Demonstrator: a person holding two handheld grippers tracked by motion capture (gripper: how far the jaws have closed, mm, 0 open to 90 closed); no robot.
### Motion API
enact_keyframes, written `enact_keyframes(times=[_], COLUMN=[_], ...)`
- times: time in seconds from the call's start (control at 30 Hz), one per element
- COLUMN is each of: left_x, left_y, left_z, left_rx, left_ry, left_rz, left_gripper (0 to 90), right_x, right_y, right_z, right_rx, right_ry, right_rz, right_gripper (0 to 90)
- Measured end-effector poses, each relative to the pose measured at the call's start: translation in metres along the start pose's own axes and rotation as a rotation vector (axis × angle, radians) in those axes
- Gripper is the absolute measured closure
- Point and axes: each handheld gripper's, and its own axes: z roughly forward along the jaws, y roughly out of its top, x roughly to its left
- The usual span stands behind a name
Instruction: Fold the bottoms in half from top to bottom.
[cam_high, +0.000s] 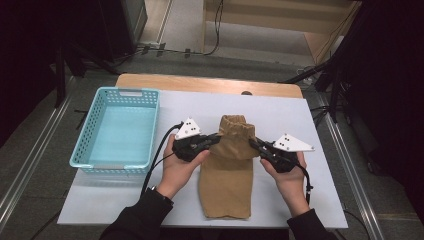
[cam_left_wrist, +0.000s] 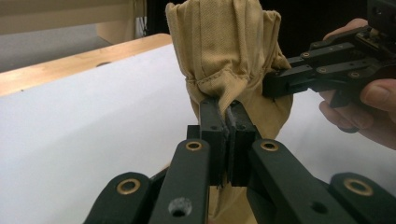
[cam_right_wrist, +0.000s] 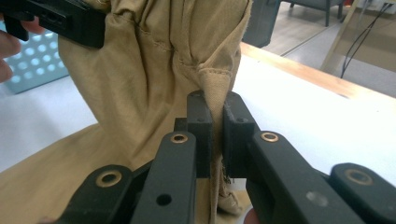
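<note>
Tan cloth garment (cam_high: 227, 170) lies mid-table, top end lifted. L gripper (cam_high: 216, 139) clamps its edge at 9 o'clock, R gripper (cam_high: 253, 143) clamps edge at 3 o'clock, cloth pinched between both jaw pairs. Light-blue basket (cam_high: 118, 129) sits at 9 o'clock, seemingly w/ nothing inside.

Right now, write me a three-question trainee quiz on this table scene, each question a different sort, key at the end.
1. True or false: the left claw is shut on the tan cloth.
2. Which side of the cloth does the blue basket sit on in the high view? A) left B) right C) on top of it
3. Fill in: the right claw pinches the cloth's ____ edge, while the rest lies on the white board.

Key: 1 true; 2 A; 3 seamed.
</note>
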Motion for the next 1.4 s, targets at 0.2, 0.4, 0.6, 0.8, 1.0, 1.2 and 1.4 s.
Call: enact_keyframes(times=[0.2,0.4,0.6,0.8,1.0,1.2,1.4], left_x=[-0.010,-0.019,-0.024,-0.030,-0.035,-0.040,-0.042], left_y=[-0.020,-0.037,-0.050,-0.058,-0.065,-0.071,-0.074], left_z=[-0.009,-0.015,-0.017,-0.021,-0.023,-0.024,-0.027], left_rx=[0.008,0.027,0.043,0.049,0.062,0.081,0.085], left_ry=[-0.012,-0.029,-0.043,-0.042,-0.051,-0.055,-0.053], left_rz=[-0.006,-0.003,-0.017,-0.020,-0.013,-0.007,-0.009], left_gripper=[87.1,84.3,76.9,72.8,70.8,69.8,68.3], right_x=[0.014,0.025,0.027,0.032,0.038,0.042,0.046], right_y=[-0.012,-0.025,-0.037,-0.043,-0.050,-0.057,-0.061], right_z=[-0.006,-0.009,-0.009,-0.014,-0.022,-0.027,-0.030], right_rx=[0.012,0.035,0.067,0.079,0.091,0.112,0.130], right_ry=[0.007,0.014,0.038,0.073,0.070,0.087,0.088], right_rz=[-0.037,-0.061,-0.040,0.001,0.000,0.013,0.010], right_gripper=[78.7,76.3,70.4,68.2,64.0,62.3,60.5])
